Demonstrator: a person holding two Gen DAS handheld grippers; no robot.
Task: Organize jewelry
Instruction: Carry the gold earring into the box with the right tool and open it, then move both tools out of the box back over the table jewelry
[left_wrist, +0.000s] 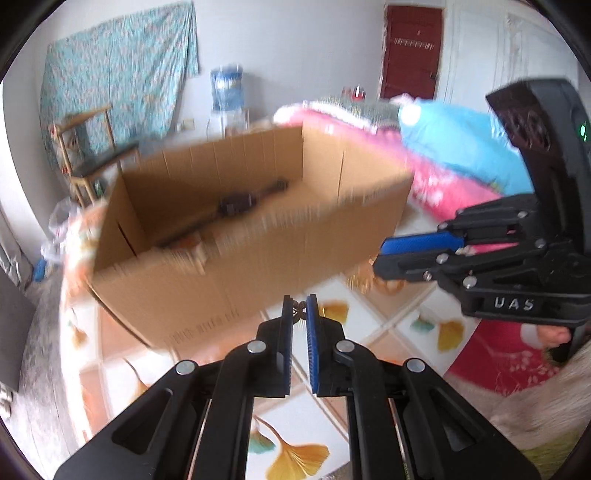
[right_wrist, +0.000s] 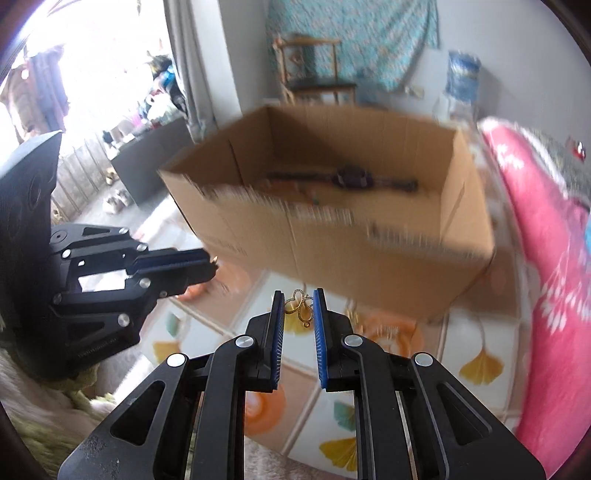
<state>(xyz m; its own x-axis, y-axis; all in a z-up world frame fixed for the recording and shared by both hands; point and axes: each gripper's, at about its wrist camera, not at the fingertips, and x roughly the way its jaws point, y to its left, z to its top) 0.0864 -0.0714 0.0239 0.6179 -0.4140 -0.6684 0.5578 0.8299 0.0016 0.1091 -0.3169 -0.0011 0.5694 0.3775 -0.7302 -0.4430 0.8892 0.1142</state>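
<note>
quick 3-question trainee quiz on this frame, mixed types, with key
1. True or false: the cardboard box is closed.
2. What is the right gripper pinching? A) a gold pendant B) a wristwatch C) a coin
3. Fill in: the left gripper is shut on a small dark piece of ____.

Key:
1. False. Its top is open, and a dark long object lies inside.
2. A. A gold butterfly-shaped pendant sits between its fingertips.
3. Jewelry; too small and blurred to name more exactly.
</note>
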